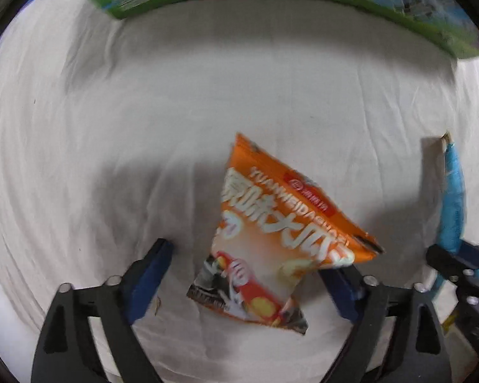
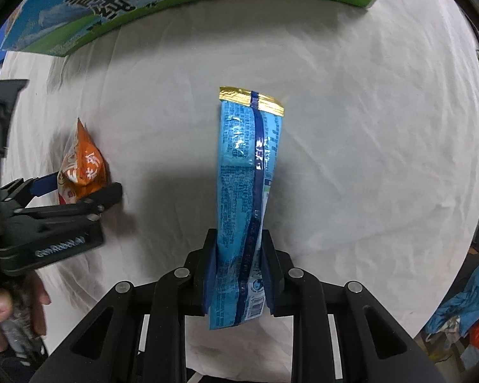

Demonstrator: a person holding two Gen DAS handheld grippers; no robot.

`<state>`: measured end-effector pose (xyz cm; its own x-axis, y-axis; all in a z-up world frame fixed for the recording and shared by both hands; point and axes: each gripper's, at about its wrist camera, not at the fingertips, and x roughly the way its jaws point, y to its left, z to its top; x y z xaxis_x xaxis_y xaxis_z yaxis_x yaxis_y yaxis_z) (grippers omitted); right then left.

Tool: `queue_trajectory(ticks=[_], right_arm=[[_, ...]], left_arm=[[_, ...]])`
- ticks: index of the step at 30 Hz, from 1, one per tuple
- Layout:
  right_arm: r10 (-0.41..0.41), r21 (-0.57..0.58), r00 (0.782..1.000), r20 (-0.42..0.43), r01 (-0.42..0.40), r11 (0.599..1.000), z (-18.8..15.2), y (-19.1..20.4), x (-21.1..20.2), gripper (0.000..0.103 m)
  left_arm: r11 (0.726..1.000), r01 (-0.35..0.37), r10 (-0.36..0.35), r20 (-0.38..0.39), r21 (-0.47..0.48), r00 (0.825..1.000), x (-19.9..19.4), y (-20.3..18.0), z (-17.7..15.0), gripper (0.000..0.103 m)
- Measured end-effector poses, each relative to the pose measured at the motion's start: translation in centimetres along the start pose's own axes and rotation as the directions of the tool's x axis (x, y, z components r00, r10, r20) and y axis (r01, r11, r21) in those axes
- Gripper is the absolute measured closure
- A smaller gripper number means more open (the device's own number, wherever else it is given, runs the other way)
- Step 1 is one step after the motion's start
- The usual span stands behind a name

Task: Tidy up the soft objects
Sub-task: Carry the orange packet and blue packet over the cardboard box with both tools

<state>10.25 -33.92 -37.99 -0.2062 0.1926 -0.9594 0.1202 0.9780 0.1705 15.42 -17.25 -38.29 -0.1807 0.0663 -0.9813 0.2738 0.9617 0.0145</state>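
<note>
Blurred print, cropped carton

The orange snack bag (image 1: 281,233) is motion-blurred, its small print unreadable; the milk carton (image 2: 182,3) is cut off by the top edge.

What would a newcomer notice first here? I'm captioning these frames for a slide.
The long blue packet, clamped upright in the right gripper, fills the middle of the right wrist view. The orange snack bag lies between the open fingers of the left gripper on the white cloth.

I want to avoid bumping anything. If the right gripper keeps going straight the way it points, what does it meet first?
Probably the green and blue box at the far edge of the white cloth. The right gripper holds the blue packet, so the packet's gold end would likely touch first. Depth is unclear.
</note>
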Motion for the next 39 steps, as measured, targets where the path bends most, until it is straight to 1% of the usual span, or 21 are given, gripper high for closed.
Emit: queue_trajectory(ticks=[1,3,5,7,9,12,13,14,15,16,17,19,20,23,26,27,30,31,34,36,39], right_arm=[[0.001,0.006,1.0,0.004,-0.001,1.0,-0.1,-0.1,-0.2,0.077],[0.003,0.013,1.0,0.011,-0.003,1.0,-0.2,-0.4,-0.3,0.077],[0.006,0.022,1.0,0.019,-0.007,1.0,-0.2,-0.7,-0.7,0.077],[0.009,0.027,1.0,0.022,-0.01,1.0,-0.2,-0.9,-0.9,0.077],[0.014,0.028,1.0,0.022,-0.015,0.999,-0.3,-0.9,-1.0,0.077],[0.017,0.031,1.0,0.023,-0.018,0.999,-0.4,-0.9,-1.0,0.077],[0.02,0.031,1.0,0.022,-0.021,0.999,-0.4,-1.0,-1.2,0.077],[0.021,0.031,1.0,0.022,-0.022,0.999,-0.5,-1.2,-1.3,0.077],[0.021,0.031,1.0,0.021,-0.021,0.999,-0.6,-1.2,-1.3,0.076],[0.02,0.03,1.0,0.02,-0.021,0.999,-0.6,-1.2,-1.1,0.076],[0.019,0.029,1.0,0.018,-0.02,0.999,-0.5,-1.3,-1.1,0.077],[0.019,0.033,1.0,0.016,-0.019,0.999,-0.3,-1.5,-1.1,0.077],[0.018,0.035,1.0,0.017,-0.019,0.999,-0.3,-1.5,-1.1,0.077],[0.009,0.03,1.0,0.024,-0.009,1.0,-0.5,-1.3,-1.4,0.077],[0.016,0.021,0.999,0.029,-0.017,1.0,-0.5,-1.0,-1.9,0.078],[0.016,0.02,0.999,0.033,-0.016,1.0,-0.5,-1.0,-2.1,0.078],[0.031,0.007,0.998,0.046,-0.031,0.999,-0.5,-0.7,-3.2,0.079],[0.063,0.011,0.995,0.078,-0.064,0.998,-0.5,-0.6,-3.6,0.079],[0.094,-0.006,0.99,0.104,-0.094,0.996,-0.7,-0.2,-5.4,0.08],[0.12,-0.022,0.984,0.132,-0.118,0.993,-0.7,0.1,-7.3,0.081],[0.154,-0.048,0.972,0.18,-0.148,0.988,-0.7,0.5,-10.5,0.081]], left_arm=[[1.0,0.007,-0.007,0.012,-0.01,1.0,0.1,-0.1,0.0,0.0],[0.998,0.027,-0.025,0.046,-0.051,0.999,0.2,0.5,-0.2,0.0],[0.998,0.028,-0.024,0.058,-0.061,0.998,0.2,0.6,-0.4,0.0],[0.997,0.033,-0.03,0.044,-0.073,0.999,0.2,0.6,-0.3,0.0],[0.998,0.035,-0.033,0.019,-0.06,0.999,0.3,1.4,-0.9,0.0],[0.996,0.047,-0.047,-0.005,-0.08,0.999,-0.1,3.0,0.7,0.002],[0.995,0.045,-0.045,-0.001,-0.086,0.999,-0.3,4.2,1.3,0.01],[0.995,0.044,-0.043,0.01,-0.087,0.999,-0.8,5.4,1.6,0.022],[0.995,0.046,-0.045,0.021,-0.084,0.999,-1.3,5.6,1.5,0.029],[0.995,0.055,-0.053,0.028,-0.081,0.998,-1.7,5.8,1.1,0.047],[0.995,0.067,-0.065,0.032,-0.076,0.997,-2.1,5.8,1.0,0.058],[0.993,0.095,-0.093,0.037,-0.068,0.995,-2.5,5.9,0.9,0.06],[0.993,0.096,-0.093,0.041,-0.066,0.995,-2.7,6.0,0.8,0.062],[0.993,0.1,-0.097,0.057,-0.062,0.994,-3.2,6.2,0.4,0.062],[0.99,0.123,-0.117,0.086,-0.064,0.989,-5.5,5.9,0.0,0.063],[0.99,0.126,-0.12,0.096,-0.062,0.988,-6.5,6.1,-0.8,0.063],[0.989,0.138,-0.129,0.139,-0.054,0.982,-8.9,6.2,-1.1,0.064],[0.988,0.144,-0.135,0.156,-0.051,0.978,-9.8,6.3,-1.3,0.064],[0.986,0.166,-0.156,0.208,-0.032,0.966,-12.9,6.2,-1.8,0.065],[0.984,0.177,-0.167,0.24,-0.022,0.956,-15.0,6.2,-2.9,0.065],[0.979,0.201,-0.19,0.284,-0.012,0.94,-17.8,7.0,-3.4,0.065]])
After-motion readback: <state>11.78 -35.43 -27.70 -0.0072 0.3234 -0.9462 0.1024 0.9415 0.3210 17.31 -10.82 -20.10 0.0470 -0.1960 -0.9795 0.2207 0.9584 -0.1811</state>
